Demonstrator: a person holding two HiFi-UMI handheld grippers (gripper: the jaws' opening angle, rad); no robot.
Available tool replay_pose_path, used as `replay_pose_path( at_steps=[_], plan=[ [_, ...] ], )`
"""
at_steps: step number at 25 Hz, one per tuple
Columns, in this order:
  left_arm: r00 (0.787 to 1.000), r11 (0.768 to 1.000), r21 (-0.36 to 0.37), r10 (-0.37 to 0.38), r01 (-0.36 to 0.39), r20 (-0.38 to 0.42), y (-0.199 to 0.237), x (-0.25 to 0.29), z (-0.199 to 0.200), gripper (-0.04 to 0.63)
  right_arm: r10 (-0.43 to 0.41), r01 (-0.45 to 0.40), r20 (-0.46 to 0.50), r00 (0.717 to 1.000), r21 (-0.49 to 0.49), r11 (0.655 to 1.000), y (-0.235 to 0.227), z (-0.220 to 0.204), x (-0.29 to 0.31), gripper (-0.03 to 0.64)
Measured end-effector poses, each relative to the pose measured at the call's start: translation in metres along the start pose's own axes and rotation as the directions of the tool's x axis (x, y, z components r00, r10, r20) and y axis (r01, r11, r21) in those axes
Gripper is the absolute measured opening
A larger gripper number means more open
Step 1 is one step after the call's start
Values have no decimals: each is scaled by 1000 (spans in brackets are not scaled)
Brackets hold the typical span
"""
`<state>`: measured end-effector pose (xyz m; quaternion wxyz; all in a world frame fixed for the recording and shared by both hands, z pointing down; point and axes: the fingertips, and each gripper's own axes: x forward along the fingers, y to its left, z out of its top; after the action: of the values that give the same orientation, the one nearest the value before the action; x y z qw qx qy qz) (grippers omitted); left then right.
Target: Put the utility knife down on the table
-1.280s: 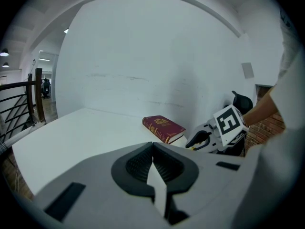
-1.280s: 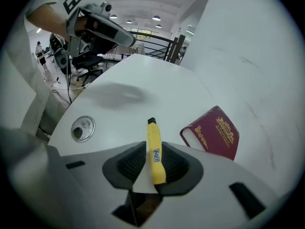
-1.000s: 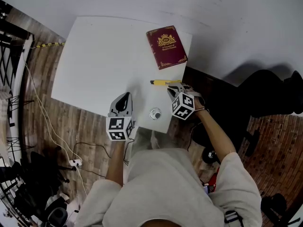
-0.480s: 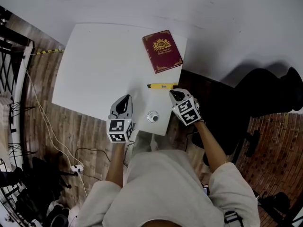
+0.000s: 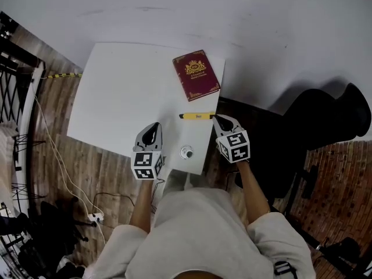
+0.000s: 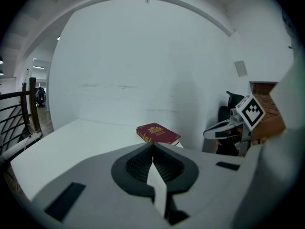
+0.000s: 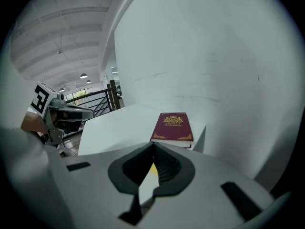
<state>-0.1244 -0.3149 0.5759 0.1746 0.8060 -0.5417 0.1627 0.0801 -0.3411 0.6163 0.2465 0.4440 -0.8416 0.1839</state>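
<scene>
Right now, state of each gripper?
Left gripper: jaws closed, empty.
Right gripper: jaws closed, empty; utility knife lies on the table.

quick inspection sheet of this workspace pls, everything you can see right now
surface: white table, bare apart from three items
job's things: yellow utility knife lying flat near the table's right edge, not held
clutter: maroon book at the far right corner; small round object by the near edge
grippers: left gripper shut, empty, over the near edge; right gripper shut, empty, just right of the knife's end
cables: white lead with plug on the floor, left of the table
surroundings: wood floor, white wall, black chair, black railing
</scene>
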Motion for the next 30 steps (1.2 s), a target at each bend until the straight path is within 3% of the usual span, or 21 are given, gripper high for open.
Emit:
replay_pose_path(
  at_steps=[14,30],
  plan=[
    [990,996,94,-14,0,143,2,-6,84,6,-94,115,259,961,-69,991,2,94,-56,-2],
    [972,991,131,-21,-10,233,1,-8,132,6,-140,174,367,920,-61,983,-9,134,-77,-3]
  ],
)
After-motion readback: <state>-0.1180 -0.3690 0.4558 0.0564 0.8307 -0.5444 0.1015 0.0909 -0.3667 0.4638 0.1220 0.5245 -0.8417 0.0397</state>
